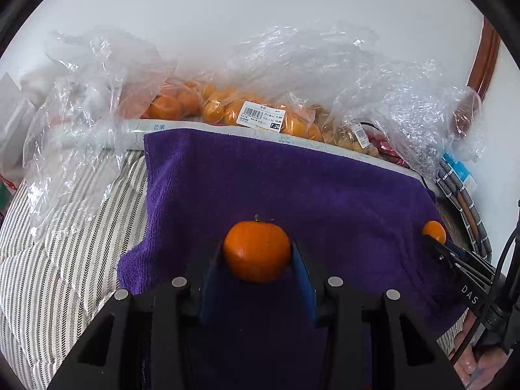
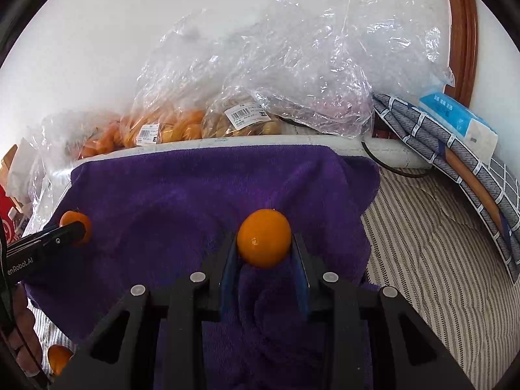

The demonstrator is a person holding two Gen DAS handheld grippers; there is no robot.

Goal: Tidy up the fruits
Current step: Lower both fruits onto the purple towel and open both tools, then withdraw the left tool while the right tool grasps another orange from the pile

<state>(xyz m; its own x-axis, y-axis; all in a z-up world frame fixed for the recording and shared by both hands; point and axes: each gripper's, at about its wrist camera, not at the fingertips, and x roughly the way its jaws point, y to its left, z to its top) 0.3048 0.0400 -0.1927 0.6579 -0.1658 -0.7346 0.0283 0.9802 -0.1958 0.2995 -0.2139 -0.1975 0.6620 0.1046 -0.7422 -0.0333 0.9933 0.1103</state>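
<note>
My left gripper [image 1: 256, 253] is shut on a deep orange tangerine [image 1: 256, 251] with a small stem, held over the purple towel [image 1: 276, 178]. My right gripper [image 2: 264, 247] is shut on a smoother orange fruit [image 2: 264, 242], also over the purple towel [image 2: 195, 188]. The right gripper and its fruit [image 1: 435, 231] show at the right edge of the left wrist view. The left gripper and its tangerine [image 2: 76, 227] show at the left of the right wrist view. Another orange fruit [image 2: 58, 357] lies at the lower left, partly hidden.
Clear plastic bags of orange fruit [image 1: 227, 107] and small yellowish fruit [image 2: 242, 123] lie along the wall behind the towel. A striped bedsheet [image 2: 432, 253] surrounds the towel. A tissue pack [image 2: 458, 118] rests on a patterned pillow [image 2: 455, 156] at the right.
</note>
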